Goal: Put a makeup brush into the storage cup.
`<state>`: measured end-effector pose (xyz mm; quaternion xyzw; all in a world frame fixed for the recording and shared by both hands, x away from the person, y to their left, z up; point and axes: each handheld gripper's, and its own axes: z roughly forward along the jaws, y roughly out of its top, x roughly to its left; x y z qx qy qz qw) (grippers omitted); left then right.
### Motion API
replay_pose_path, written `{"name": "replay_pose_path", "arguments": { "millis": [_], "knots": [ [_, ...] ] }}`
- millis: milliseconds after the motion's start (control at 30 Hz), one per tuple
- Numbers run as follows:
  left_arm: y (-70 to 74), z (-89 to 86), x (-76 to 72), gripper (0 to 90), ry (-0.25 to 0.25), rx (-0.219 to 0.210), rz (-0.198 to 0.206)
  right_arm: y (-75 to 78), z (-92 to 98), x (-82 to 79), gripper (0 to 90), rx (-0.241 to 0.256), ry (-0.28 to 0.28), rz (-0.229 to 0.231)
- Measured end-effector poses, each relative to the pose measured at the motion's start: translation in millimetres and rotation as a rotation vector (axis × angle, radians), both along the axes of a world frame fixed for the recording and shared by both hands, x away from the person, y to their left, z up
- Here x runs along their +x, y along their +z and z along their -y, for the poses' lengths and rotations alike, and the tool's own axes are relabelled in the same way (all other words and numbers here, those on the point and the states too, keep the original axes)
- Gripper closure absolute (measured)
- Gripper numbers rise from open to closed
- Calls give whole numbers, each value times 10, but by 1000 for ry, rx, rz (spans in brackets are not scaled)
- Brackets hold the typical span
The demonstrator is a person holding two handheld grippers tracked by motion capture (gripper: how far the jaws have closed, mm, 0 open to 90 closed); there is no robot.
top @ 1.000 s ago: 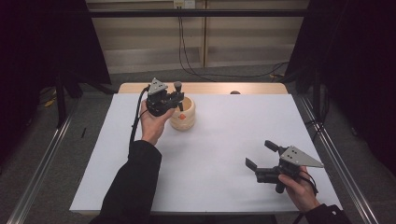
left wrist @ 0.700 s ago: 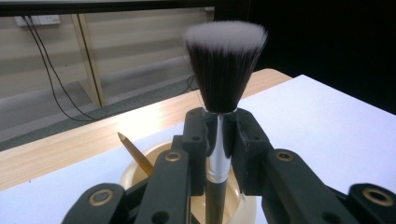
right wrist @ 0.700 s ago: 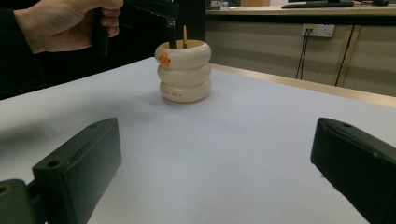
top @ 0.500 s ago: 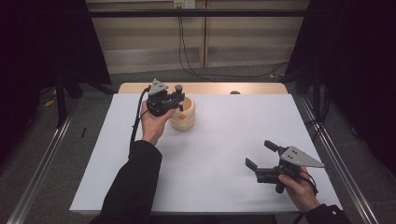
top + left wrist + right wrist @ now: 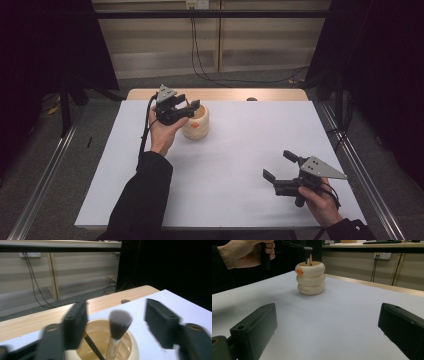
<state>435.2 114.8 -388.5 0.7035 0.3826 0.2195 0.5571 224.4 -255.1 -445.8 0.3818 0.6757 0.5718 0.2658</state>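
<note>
Left gripper (image 5: 116, 322), jaws apart, straddles the brush (image 5: 117, 327) standing in the cream holder (image 5: 196, 121); next, close on its handle and lift.

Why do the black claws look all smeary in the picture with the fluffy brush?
In the left gripper view the left gripper has smeared jaw edges, which is motion blur, and the brush in the cream holder is soft too; in the right gripper view the holder looks sharp; in the high view the room edges are dark, the table evenly lit.

Brush (image 5: 117, 326) handle bottom inside cup (image 5: 133, 348)
</note>
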Motion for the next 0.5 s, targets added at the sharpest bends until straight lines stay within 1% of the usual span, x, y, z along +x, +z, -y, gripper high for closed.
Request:
{"name": "replay_pose_path", "arguments": {
  "millis": [67,100,133,167,233,333,400,433,500],
  "knots": [
    [-7,-17,13,299,-14,-8,-1,-2,7,4,19,-1,-1,-1],
    [-5,-22,17,248,-10,-7,-3,-2,5,5,19,5,-5,-1],
    [-3,-31,18,210,-9,-16,-7,-3,8,6,17,6,1,-2],
    [0,-38,19,205,-17,-21,-4,-3,10,7,17,8,-2,-3],
    [7,-43,13,161,-10,-21,-5,-6,17,11,17,7,-1,-2],
    [9,-52,14,74,-17,-18,4,-8,25,12,13,13,-9,-8],
    [7,-66,12,38,-26,-25,17,-12,38,16,10,12,-10,-10],
    [8,-69,15,28,-28,-29,16,-13,34,16,8,22,-19,-13],
    [15,-71,13,24,-9,-19,21,-16,46,21,4,16,-17,-10]
  ]
}}
